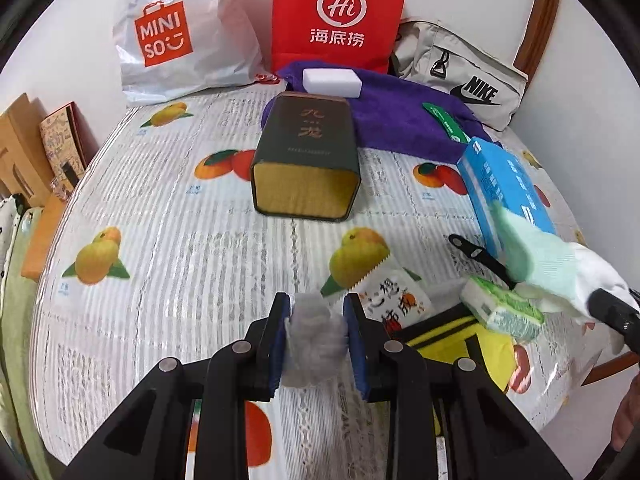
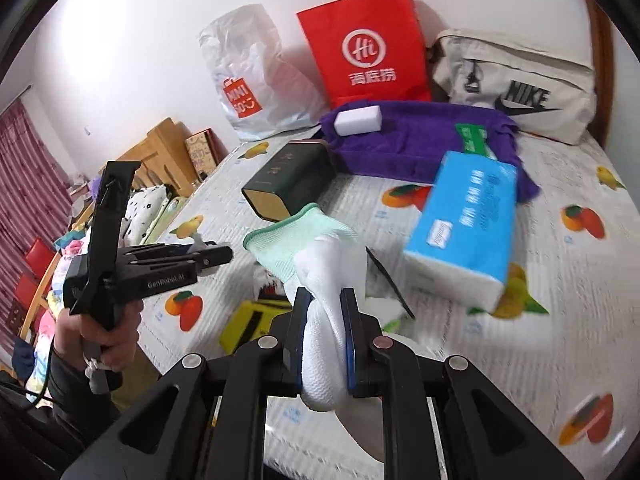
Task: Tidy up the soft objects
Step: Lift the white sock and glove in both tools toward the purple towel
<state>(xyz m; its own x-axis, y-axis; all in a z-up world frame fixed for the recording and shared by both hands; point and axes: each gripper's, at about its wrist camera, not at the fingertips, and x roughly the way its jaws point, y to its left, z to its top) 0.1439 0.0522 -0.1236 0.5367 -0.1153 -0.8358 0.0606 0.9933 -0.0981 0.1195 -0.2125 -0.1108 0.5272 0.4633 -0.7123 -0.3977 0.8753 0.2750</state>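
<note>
My left gripper [image 1: 316, 308] is shut on a wad of grey fluffy cloth [image 1: 314, 340], held above the fruit-print tablecloth [image 1: 180, 240]. My right gripper [image 2: 323, 300] is shut on a white and mint-green glove [image 2: 316, 256], lifted off the table; the glove also shows at the right of the left wrist view [image 1: 548, 264]. A purple towel [image 1: 400, 116] lies at the back with a white sponge block [image 1: 332, 82] on it. The left gripper [image 2: 212, 256] appears in the right wrist view, hand-held at the left.
A dark green tin [image 1: 308, 156] lies on its side mid-table. A blue tissue pack [image 2: 464, 224], a green-white tissue packet [image 1: 500, 308], a yellow pouch [image 2: 252, 320], a snack packet [image 1: 392, 300]. At the back stand a Miniso bag [image 1: 176, 36], a red paper bag [image 1: 340, 16], a Nike bag [image 1: 468, 72].
</note>
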